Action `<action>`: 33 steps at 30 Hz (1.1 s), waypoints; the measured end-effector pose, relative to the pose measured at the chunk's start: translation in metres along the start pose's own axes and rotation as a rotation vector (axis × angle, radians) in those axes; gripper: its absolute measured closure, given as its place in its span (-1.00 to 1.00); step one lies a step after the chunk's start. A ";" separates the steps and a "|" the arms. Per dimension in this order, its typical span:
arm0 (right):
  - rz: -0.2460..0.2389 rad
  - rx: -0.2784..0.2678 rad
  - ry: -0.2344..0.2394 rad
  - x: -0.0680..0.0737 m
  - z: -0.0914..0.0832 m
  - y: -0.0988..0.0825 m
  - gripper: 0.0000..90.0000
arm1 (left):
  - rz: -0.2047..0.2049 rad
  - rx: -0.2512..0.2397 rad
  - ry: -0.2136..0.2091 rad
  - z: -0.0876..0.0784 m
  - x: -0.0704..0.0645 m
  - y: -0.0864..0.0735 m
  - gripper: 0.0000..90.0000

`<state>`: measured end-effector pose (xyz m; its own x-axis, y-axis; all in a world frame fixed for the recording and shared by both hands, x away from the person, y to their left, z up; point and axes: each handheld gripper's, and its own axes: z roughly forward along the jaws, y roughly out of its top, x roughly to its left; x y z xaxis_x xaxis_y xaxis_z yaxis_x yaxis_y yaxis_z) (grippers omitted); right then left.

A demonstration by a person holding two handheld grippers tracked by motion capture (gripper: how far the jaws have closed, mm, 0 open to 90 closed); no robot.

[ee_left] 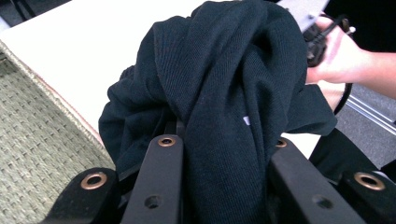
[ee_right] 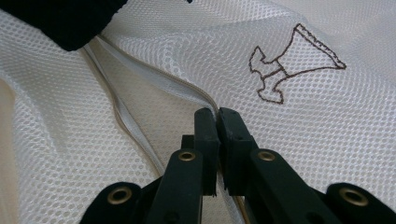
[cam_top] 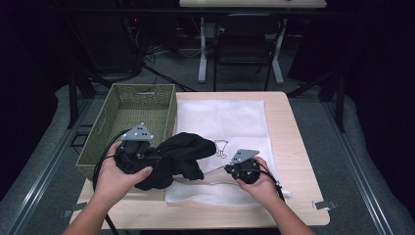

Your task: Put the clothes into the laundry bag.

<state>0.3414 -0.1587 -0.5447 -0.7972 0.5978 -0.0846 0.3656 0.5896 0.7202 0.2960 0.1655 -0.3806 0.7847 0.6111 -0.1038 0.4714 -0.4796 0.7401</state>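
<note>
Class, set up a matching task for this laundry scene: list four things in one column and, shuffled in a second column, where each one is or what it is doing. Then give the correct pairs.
Things:
1. black garment
2. woven basket
3. white mesh bag
4. right gripper

Places or states:
A. lies flat across the table
B. stands at the table's left edge
C. bunched between the left gripper's jaws
D. jaws shut on the bag's zipper edge

Pairs: 1-C, 2-B, 3-A, 4-D
</note>
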 end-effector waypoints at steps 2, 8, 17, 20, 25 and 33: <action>0.003 0.004 -0.001 -0.002 0.002 0.002 0.93 | 0.000 -0.004 -0.003 0.000 -0.001 -0.002 0.72; 0.012 -0.008 -0.001 -0.010 0.004 0.005 0.93 | 0.002 -0.001 -0.010 0.001 -0.004 -0.006 0.72; 0.025 -0.021 -0.002 -0.026 0.009 0.015 0.93 | 0.003 -0.014 -0.006 0.007 -0.006 -0.013 0.72; 0.034 -0.027 0.004 -0.032 0.011 0.017 0.93 | 0.001 -0.015 -0.009 0.009 -0.006 -0.013 0.72; 0.080 -0.037 0.027 -0.042 0.011 0.019 0.93 | -0.002 -0.031 -0.011 0.011 -0.007 -0.014 0.72; 0.096 -0.055 0.036 -0.041 0.010 0.021 0.93 | -0.006 -0.039 -0.010 0.015 -0.010 -0.015 0.72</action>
<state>0.3866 -0.1650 -0.5331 -0.7768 0.6296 0.0107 0.4151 0.4993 0.7605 0.2872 0.1569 -0.4006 0.7864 0.6070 -0.1148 0.4597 -0.4509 0.7651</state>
